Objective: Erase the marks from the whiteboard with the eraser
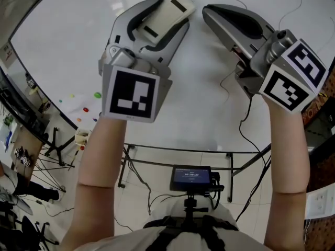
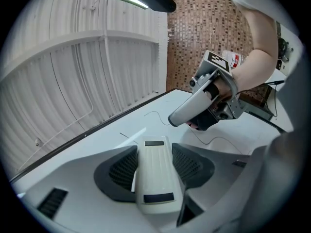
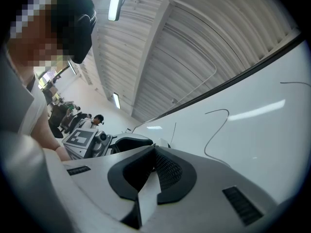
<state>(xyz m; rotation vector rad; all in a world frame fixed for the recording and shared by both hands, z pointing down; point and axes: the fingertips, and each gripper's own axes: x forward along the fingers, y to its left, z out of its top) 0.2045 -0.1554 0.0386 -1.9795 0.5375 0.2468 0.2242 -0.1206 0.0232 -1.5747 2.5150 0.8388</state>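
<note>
The left gripper has its jaws wide, clamped on the eraser, long axis along the jaws, tip close to the whiteboard. Thin marks lie ahead and rightward, toward the closed, empty right gripper.

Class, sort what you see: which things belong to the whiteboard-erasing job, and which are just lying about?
Job: eraser, clamped in the left gripper; whiteboard; thin pen marks.
Lying about: right gripper, shut and empty; small coloured pieces at the board's edge; screen on a stand.
</note>
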